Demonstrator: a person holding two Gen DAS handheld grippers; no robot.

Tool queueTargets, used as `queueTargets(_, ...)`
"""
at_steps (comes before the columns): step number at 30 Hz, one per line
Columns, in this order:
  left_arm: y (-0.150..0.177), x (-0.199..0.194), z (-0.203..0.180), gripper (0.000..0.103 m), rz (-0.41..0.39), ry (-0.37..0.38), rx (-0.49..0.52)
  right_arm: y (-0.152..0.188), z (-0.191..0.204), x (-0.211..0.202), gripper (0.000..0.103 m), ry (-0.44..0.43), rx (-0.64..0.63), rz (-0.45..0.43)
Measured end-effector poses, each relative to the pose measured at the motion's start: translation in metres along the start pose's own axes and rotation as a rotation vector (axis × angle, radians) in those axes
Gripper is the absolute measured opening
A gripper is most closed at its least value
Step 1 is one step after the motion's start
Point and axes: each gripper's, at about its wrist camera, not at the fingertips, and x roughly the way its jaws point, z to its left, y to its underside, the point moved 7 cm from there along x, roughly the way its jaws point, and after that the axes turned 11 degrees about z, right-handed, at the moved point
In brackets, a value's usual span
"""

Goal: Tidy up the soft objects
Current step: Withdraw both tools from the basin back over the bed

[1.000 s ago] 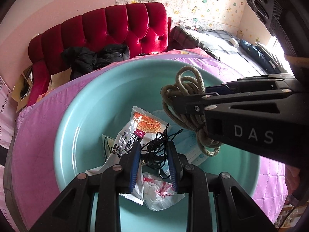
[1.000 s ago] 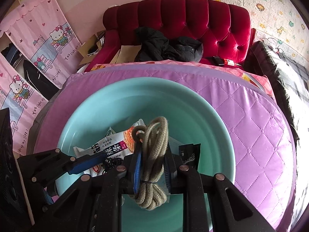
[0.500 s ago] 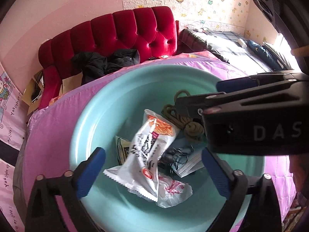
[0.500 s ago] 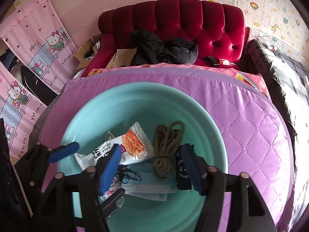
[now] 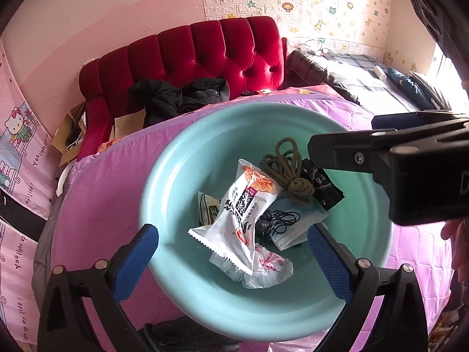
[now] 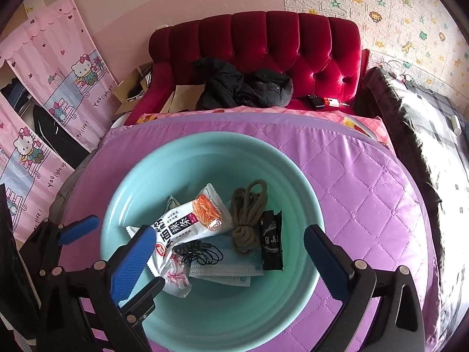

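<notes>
1. With both loads dropped, the left tool (image 5: pixel 233 252) and the right tool (image 6: pixel 228 259) have just spread wide, empty.
2. Below them, the rope bundle (image 6: pixel 247 220) and the earphone cable (image 5: pixel 278 220) lie gathered inside the teal basin (image 6: pixel 307 193).

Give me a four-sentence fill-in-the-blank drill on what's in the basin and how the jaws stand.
1. The rope lies inside the ____ basin.
2. The snack bag lies to the ____ of the rope in the right wrist view.
3. The black sachet lies partly on the blue ____.
4. Both grippers' jaws stand ____.

Missing words: teal; left; mask; open
</notes>
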Motion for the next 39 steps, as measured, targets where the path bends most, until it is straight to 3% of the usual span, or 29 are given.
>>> queueTargets(20,0.057,-0.052,0.011,0.103,-0.041,-0.017,-0.042,0.056,0.022,-0.056,0.103,0.022,-0.03,-0.04)
queueTargets(39,0.13,-0.071,0.033,0.103,-0.081,-0.014,-0.064,0.125,0.036,-0.065,0.103,0.072,-0.074,-0.084)
